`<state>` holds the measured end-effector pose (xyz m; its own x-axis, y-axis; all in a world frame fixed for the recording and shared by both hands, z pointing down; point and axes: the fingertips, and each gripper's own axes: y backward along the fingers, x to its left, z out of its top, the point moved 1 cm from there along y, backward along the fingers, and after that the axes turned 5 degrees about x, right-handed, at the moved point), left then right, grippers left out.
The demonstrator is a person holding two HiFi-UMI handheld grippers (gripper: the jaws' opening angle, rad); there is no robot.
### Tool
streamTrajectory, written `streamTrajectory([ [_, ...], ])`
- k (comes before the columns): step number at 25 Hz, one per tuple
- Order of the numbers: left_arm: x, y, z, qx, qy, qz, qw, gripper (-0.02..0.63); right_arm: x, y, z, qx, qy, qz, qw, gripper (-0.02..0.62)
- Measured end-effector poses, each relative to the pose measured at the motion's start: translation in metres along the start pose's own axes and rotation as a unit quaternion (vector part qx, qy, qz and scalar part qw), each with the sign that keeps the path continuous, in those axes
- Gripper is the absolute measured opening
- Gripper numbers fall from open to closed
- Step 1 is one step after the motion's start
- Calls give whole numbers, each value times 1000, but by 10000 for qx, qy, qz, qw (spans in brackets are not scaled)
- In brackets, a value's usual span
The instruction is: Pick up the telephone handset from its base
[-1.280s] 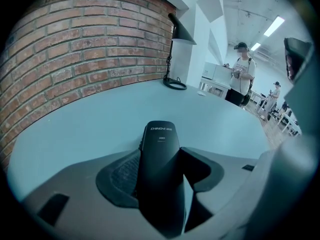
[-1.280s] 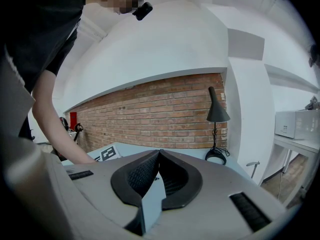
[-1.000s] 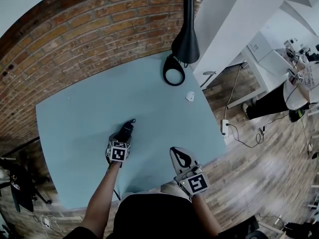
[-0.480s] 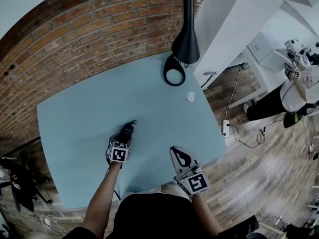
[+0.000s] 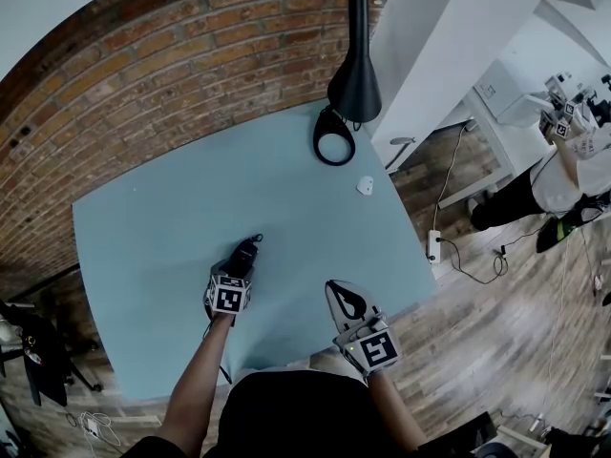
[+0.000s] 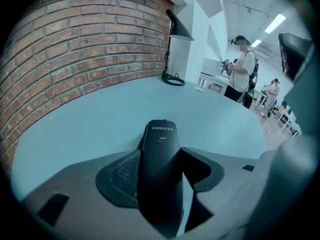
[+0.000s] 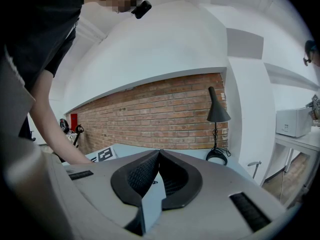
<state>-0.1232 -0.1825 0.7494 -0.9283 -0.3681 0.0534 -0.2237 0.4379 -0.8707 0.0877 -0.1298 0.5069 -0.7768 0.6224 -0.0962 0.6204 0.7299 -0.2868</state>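
My left gripper (image 5: 240,264) is shut on a black telephone handset (image 5: 245,252) over the middle of the light-blue table (image 5: 153,218). In the left gripper view the handset (image 6: 160,164) sticks out forward between the jaws of that gripper (image 6: 161,155), label side up. No telephone base shows in any view. My right gripper (image 5: 347,304) hangs at the table's near edge with its jaws closed on nothing. In its own view the right gripper (image 7: 159,156) has its pads pressed together.
A black desk lamp (image 5: 354,70) with a ring-shaped foot (image 5: 333,147) stands at the table's far right corner, and a small white object (image 5: 365,185) lies near it. A brick wall (image 5: 143,74) runs behind the table. People stand by white desks (image 5: 563,151) at the right.
The left gripper and the handset have drifted slightly toward me. The right gripper has stayed in place. A person in the background at the right has shifted.
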Motion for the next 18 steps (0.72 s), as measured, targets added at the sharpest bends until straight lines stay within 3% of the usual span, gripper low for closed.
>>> streamTrajectory([
  [18,-2,10,6,-121,-89,-37,9999,284,1,-3,-1,17,-28,60,10000,25],
])
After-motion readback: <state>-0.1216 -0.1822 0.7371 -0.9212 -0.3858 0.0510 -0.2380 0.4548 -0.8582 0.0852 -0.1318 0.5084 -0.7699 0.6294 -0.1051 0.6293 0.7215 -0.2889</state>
